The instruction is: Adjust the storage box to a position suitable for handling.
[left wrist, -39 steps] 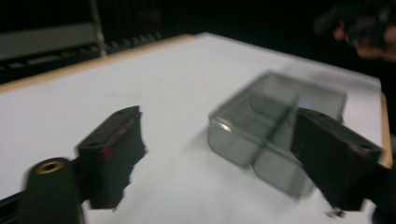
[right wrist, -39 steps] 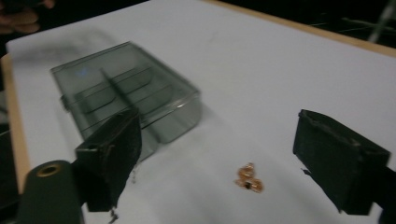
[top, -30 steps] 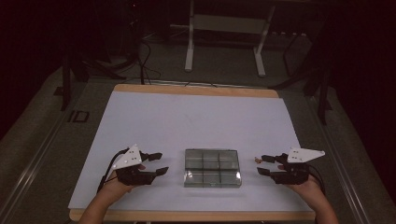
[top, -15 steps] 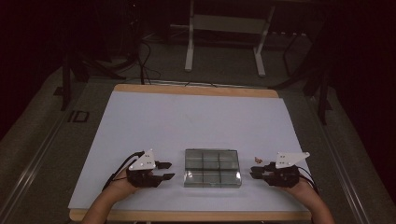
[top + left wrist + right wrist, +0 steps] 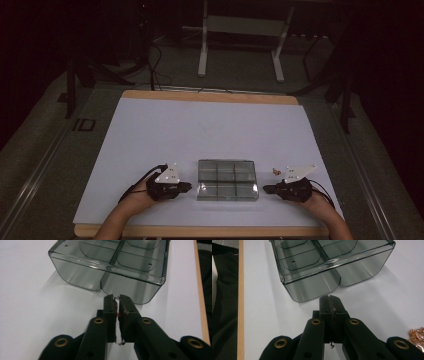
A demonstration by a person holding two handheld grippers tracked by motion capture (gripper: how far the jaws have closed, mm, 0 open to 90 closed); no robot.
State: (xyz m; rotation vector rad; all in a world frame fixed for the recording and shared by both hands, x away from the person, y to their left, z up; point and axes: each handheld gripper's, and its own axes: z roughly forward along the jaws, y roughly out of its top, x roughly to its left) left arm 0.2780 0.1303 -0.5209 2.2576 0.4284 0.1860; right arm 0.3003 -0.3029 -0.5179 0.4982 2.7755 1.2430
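Organizer box [image 5: 227, 179] between both hands — left tool [image 5: 185, 187], right tool [image 5: 267, 189] just clenched empty, low, pointing inward at box ends.

From my end, the far half of the clear organizer box [image 5: 110, 267] ran off the top of both gripper views. That little gold-coloured tangle [image 5: 418, 336] got chopped by the right edge of the right gripper view, and it was way too tiny in the high view to tell what it was. My forearms were cut off at the bottom.
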